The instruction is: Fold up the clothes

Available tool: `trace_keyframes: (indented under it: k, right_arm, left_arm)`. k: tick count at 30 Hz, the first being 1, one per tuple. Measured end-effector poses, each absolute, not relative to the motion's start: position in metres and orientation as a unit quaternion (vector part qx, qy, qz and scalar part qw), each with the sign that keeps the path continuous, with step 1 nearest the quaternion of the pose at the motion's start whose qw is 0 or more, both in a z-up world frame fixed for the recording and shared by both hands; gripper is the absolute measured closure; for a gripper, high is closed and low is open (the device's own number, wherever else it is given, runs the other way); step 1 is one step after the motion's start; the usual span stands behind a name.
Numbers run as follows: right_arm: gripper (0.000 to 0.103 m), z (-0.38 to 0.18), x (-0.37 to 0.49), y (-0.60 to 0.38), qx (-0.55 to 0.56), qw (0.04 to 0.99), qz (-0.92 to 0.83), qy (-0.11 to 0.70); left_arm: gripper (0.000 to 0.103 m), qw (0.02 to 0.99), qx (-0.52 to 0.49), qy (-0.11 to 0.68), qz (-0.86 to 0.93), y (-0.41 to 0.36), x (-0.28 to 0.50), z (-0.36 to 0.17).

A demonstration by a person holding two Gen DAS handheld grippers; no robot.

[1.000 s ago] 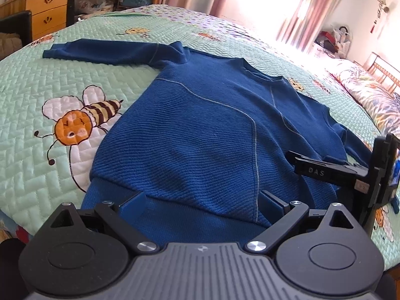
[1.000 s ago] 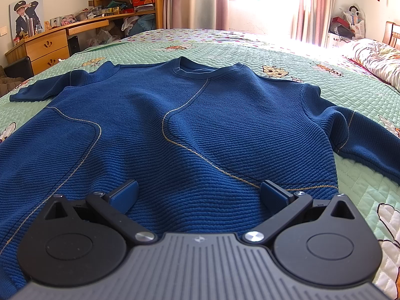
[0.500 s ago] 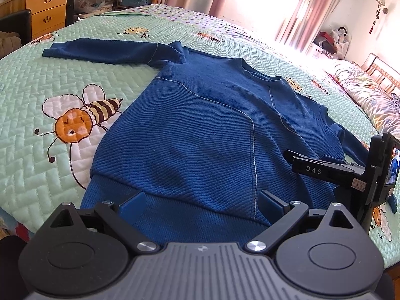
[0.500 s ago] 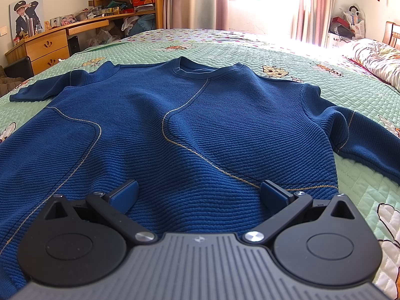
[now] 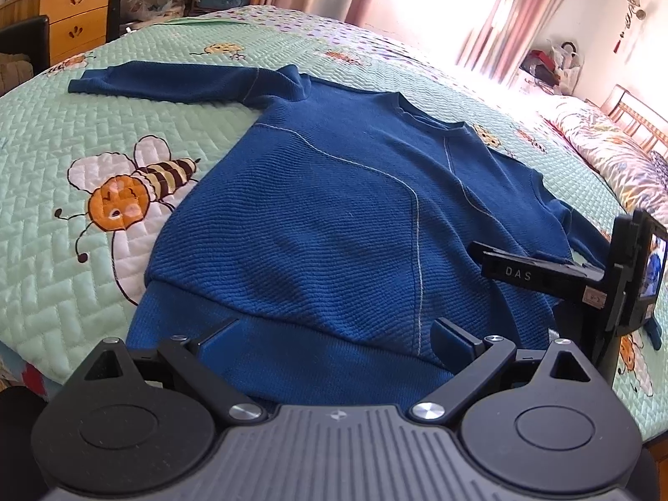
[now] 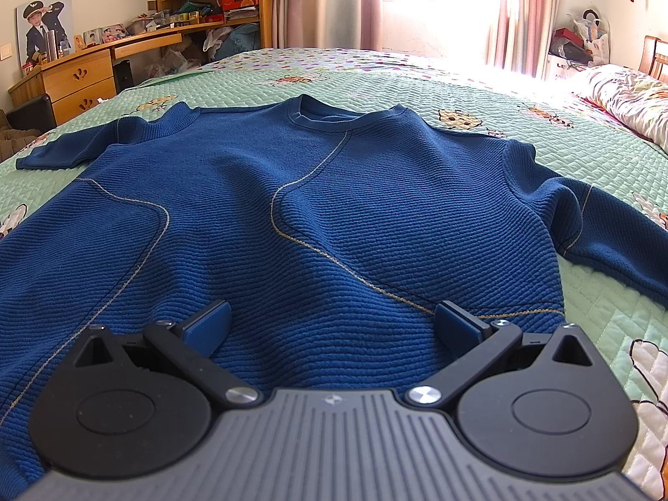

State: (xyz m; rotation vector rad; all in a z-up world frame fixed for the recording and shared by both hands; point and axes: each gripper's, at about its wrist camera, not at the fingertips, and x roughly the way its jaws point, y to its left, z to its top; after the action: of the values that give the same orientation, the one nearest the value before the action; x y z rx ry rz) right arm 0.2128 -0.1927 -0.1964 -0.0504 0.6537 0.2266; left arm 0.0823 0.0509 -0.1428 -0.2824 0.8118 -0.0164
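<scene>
Blue sweater [image 6: 334, 217] flat on green quilt [image 5: 50, 158], fingers of both grippers spread apart above its hem

Left gripper [image 5: 336, 336]: black body showing ribbed grey plate at centre, small emblem sitting at plate's top edge. Two round black discs flanking plate, each carrying raised circle. Black link arms running out from silver pivot screws to blue finger pads [image 5: 217, 340]. Triangular cut-outs showing above discs.

Right gripper [image 6: 334, 325]: displaying same build, blue pads [image 6: 457, 325], silver screws, grey ribbing.

In left wrist view, right gripper's black side bar [image 5: 538, 277] showing white letters "DAS", small label, lit screen at far end.
</scene>
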Motion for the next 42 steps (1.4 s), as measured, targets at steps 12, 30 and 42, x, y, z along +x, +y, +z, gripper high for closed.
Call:
trace_keyframes:
  k: [12, 30, 42]
  right_arm:
    - [0.000, -0.1964, 0.2128, -0.1927, -0.025, 0.940, 0.111, 0.320]
    - [0.000, -0.1962, 0.2127, -0.1922, -0.025, 0.940, 0.110, 0.320]
    - [0.000, -0.1962, 0.2126, -0.1921, -0.024, 0.940, 0.110, 0.320]
  left_arm:
    - [0.007, 0.910, -0.138, 0.391, -0.007, 0.0511, 0.0803, -0.1409]
    - [0.007, 0.910, -0.138, 0.391, -0.005, 0.0515, 0.0795, -0.1411]
    - [0.007, 0.909, -0.139, 0.394, -0.004, 0.0517, 0.0788, -0.1447]
